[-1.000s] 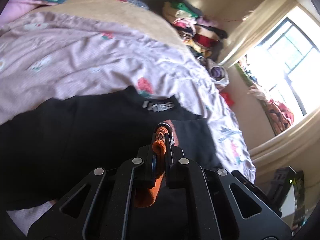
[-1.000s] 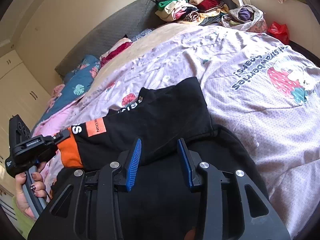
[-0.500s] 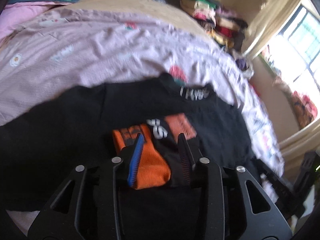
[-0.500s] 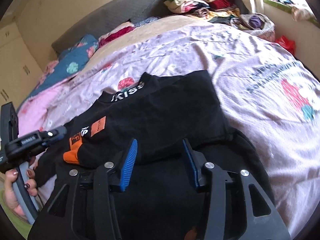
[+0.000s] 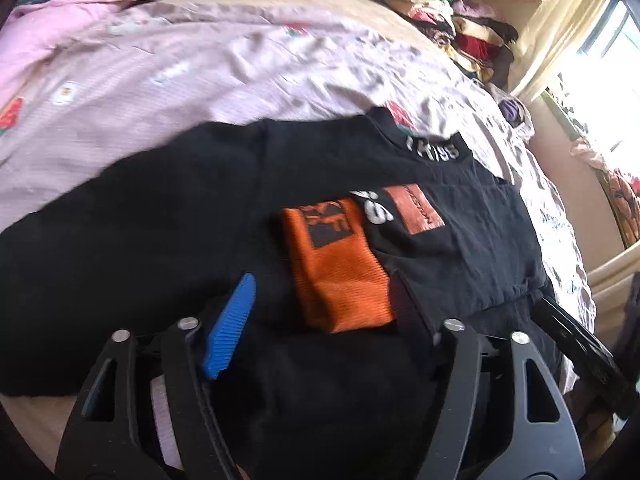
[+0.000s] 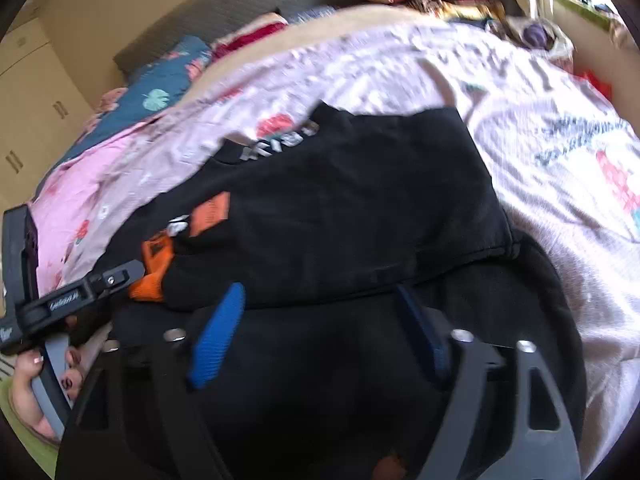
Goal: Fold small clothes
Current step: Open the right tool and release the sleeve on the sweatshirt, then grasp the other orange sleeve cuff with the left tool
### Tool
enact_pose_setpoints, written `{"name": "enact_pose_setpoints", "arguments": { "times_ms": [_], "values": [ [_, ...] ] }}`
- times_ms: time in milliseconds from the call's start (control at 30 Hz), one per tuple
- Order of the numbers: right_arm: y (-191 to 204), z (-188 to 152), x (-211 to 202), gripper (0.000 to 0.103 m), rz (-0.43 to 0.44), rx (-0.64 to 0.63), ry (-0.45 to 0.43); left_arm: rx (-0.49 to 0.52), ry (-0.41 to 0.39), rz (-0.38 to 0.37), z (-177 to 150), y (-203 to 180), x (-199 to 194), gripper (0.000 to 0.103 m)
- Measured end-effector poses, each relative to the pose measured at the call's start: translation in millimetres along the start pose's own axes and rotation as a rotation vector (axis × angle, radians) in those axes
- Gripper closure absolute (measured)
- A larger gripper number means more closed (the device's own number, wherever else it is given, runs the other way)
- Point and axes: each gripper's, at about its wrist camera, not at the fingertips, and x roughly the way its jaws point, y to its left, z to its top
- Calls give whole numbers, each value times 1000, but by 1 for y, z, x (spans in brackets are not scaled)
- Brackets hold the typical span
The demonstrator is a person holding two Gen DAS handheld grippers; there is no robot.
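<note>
Since the earlier frames, your left gripper has let go of the orange cuff: its jaws have just been opening, and the cuff now lies flat between them with no pad pressing it. From the left wrist, the black sweatshirt rests on the pink bedspread, collar away from you, with the sleeve folded across the body.

From the right wrist, your right gripper has also just been opening; its jaws stand wide over the folded edge, and nothing is clamped. The left gripper sits beside the cuff at the garment's far side.

Judgement: one sleeve is folded in. The other sleeve and the crosswise body fold appear outstanding. Re-grasp only after selecting the next edge.
</note>
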Motion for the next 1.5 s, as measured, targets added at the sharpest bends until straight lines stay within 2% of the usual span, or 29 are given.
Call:
{"name": "enact_pose_setpoints", "arguments": {
  "times_ms": [100, 133, 167, 267, 467, 733, 1200, 1500],
  "values": [
    [11, -3, -14, 8, 21, -22, -26, -13, -24, 16, -3, 9, -18, 33],
    [15, -3, -18, 6, 29, -26, -32, -14, -28, 27, -3, 10, -22, 21],
    [18, -3, -22, 6, 33, -33, -35, -16, -36, 43, -5, 14, -28, 16],
    [30, -5, -32, 5, 37, -63, -51, -30, -53, 84, -9, 25, -43, 13],
    [61, -8, -45, 5, 57, -137, -88, -87, -79, 136, -17, 54, -64, 12],
    [105, -15, -52, 5, 70, -241, -109, -167, -87, 163, -35, 87, -81, 12],
    [167, -32, -51, 5, 124, -353, -85, -306, -92, 192, -66, 141, -102, 12],
    [191, -43, -48, 5, 141, -407, -68, -381, -76, 197, -89, 169, -108, 12]
  ]
}}
